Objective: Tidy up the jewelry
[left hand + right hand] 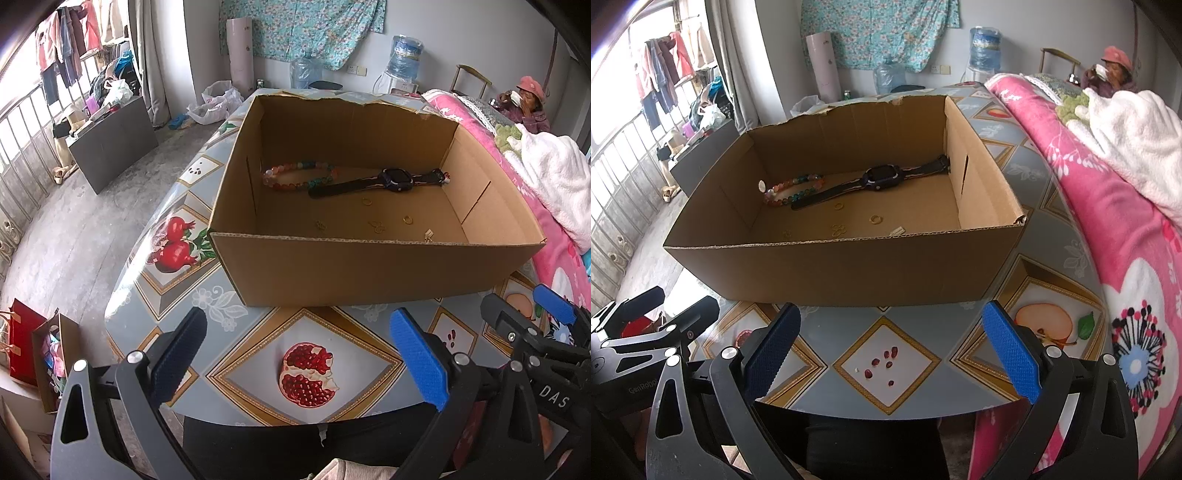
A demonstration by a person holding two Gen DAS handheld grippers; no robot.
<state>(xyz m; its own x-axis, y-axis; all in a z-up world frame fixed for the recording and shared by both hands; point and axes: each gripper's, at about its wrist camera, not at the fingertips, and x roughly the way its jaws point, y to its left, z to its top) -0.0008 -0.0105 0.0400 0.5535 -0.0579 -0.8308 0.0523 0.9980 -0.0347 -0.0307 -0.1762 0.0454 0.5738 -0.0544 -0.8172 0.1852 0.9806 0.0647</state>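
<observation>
The open cardboard box (369, 273) sits on the table (258, 332), whose fruit-printed cover shows pomegranates, and every piece of jewelry in view already lies on the box floor, which suggests the box serves as the collecting tray. Along the far wall a beaded bracelet (295, 175) lies flat, its right end tucked under the strap of a dark smartwatch (397, 177) stretched out beside it; the long items seem pushed to the back so the small ones have room in front. Nearer the front wall are scattered gold pieces: a ring (366, 201), a second ring (407, 219), a small earring-like piece (320, 225), another looped piece (376, 226), and a tiny tagged item (428, 234) just behind the front rim. They lie apart from one another, likely so each can be pinched singly. The left gripper (306, 350) hovers over the bare table in front of the box with its jaws spread wide and nothing between them; the right gripper (899, 347) does the same just beside it, also wide apart and empty. Both sit low and back from the box, a resting pose that keeps the front wall from blocking a reach over the rim. A pink quilt (1108, 192) is heaped along the table's right side, well clear of the box
</observation>
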